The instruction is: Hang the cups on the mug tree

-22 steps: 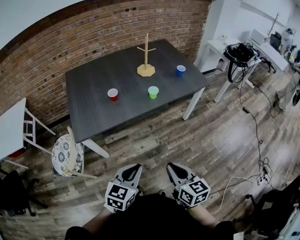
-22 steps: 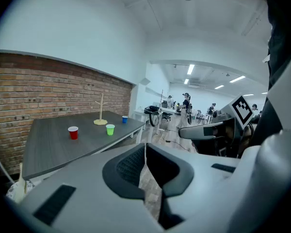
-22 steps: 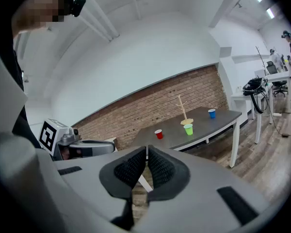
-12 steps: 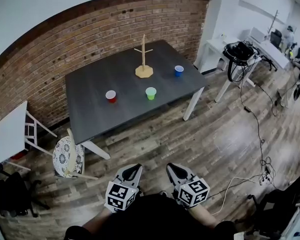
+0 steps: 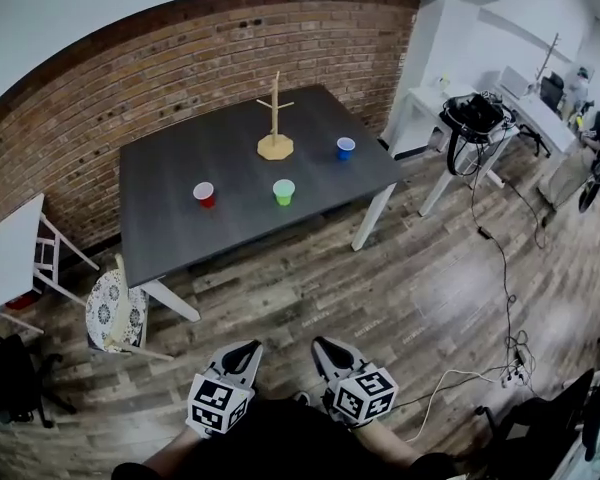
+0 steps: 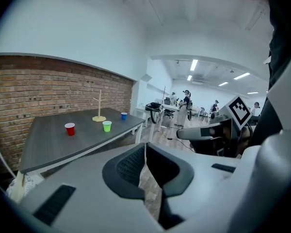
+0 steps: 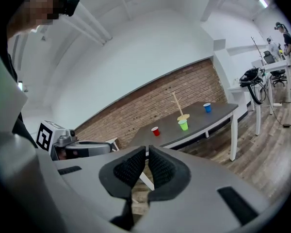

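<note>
Head view: red cup, green cup and blue cup stand on table near tree, far from my left gripper and right gripper, both closed and empty; cups look light and crushable, so I'd pinch the rim gently.

- Head view: taken from standing height and tipped steeply down over the wood floor. The dark table is far off at 12 o'clock, and the left gripper and right gripper are close at 6 o'clock.
- Left gripper view: low, looking along its own jaws. The table is distant at 10 o'clock and the right gripper near at 3 o'clock.
- Right gripper view: low and tilted. The table is distant at 1 o'clock and the left gripper near at 9 o'clock.
- All three views share the table and its mug tree.
</note>
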`<state>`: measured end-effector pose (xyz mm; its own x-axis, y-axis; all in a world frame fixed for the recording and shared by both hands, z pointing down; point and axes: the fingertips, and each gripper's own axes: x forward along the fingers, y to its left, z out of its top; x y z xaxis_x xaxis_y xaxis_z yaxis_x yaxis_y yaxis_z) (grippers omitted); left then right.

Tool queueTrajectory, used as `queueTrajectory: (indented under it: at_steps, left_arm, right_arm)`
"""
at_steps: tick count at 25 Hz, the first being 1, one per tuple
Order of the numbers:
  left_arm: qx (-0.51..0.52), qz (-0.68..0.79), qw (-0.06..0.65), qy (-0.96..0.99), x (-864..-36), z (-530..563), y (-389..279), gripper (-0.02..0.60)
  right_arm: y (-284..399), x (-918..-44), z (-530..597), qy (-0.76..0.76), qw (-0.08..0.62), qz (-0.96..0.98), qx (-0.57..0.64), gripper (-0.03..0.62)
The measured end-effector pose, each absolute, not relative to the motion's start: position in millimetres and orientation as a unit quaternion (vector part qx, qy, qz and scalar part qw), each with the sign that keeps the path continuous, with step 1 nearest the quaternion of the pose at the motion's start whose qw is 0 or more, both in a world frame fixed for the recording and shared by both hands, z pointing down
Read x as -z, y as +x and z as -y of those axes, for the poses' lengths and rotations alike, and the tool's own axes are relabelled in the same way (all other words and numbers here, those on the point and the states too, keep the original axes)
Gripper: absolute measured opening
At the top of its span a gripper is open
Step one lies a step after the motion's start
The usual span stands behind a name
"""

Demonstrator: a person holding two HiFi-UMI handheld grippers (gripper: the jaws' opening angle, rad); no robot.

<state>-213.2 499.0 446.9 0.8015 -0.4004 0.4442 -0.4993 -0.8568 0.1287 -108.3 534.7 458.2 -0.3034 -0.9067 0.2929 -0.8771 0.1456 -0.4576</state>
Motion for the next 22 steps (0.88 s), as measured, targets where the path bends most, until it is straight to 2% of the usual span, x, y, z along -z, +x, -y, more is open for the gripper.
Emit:
queueTrajectory:
  at_steps: [4, 8, 13, 22]
  left_arm:
    - [-0.23, 0.269, 0.152, 0.923, -451.7, -499.4, -227.9, 0.025]
    - [-0.233, 0.254, 0.14, 0.928, -460.5, -494.1, -201.0, 0.025]
    - [-0.217, 0.253, 0.147, 0.931, -474.6, -469.1, -197.9, 0.025]
    - [-0.188, 0.221, 0.136, 0.947, -460.8, -353.7, -169.6, 0.025]
  right_arm:
    - [-109.4, -460.3, -533.0, -0.575, 0.025, -0.761, 0.3, 0.041]
    - [-91.1, -472.5, -528.8, -0.581, 0.021, -0.756, 0.299, 0.041]
    - [-86.8, -486.1, -508.4, -0.585, 0.007, -0.754, 0.3, 0.041]
    - [-66.6, -475.6, -399.4, -0.609, 0.0, -0.738, 0.291, 0.041]
